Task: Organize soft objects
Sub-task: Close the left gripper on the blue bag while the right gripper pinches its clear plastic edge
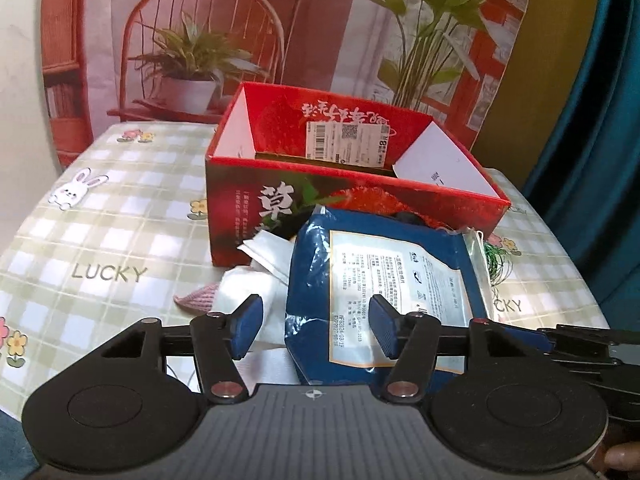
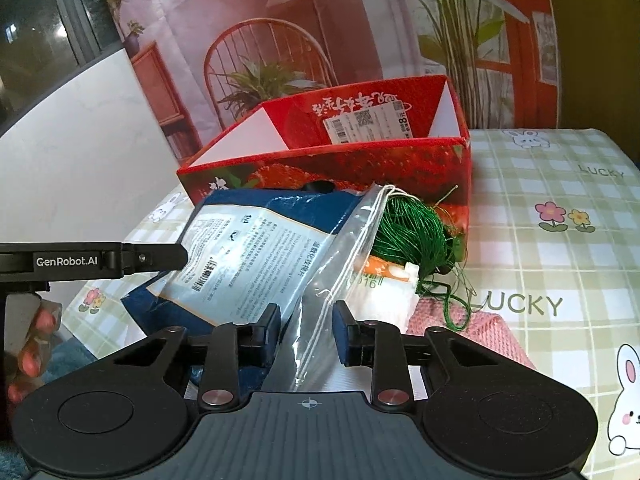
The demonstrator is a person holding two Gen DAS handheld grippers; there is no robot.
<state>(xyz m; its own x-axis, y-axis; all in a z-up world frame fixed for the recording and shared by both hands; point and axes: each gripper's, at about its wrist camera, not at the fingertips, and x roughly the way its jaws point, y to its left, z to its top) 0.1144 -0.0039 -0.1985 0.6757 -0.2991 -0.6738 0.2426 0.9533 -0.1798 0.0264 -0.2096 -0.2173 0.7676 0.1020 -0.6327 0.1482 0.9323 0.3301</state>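
The bench point(image 1: 120, 216), covered in a green-and-white checked cloth printed with rabbits, flowers and the word LUCKY, carries everything. At twelve o'clock in both wrist views stands an open red cardboard box point(image 1: 420, 204) printed with strawberries, a white shipping label point(image 1: 348, 140) stuck on its inner far wall. Leaning against the box's near wall is a glossy blue plastic pouch point(image 1: 312, 280) with a pale printed panel. In the right wrist view a clear zip bag point(image 2: 352, 248) lies at the pouch's three o'clock side, holding a skein of green thread point(image 2: 408, 228). A pink knitted cloth point(image 2: 480, 332) lies under that bag, near four o'clock. White soft packets point(image 1: 264, 256) sit at the pouch's nine o'clock side in the left view.

The left hand-held gripper point(image 1: 316, 328) is spread wide, its blue pads either side of the pouch's lower edge, gripping nothing. The right hand-held gripper point(image 2: 308, 334) is partly open around the clear bag's edge, not visibly pinching it.
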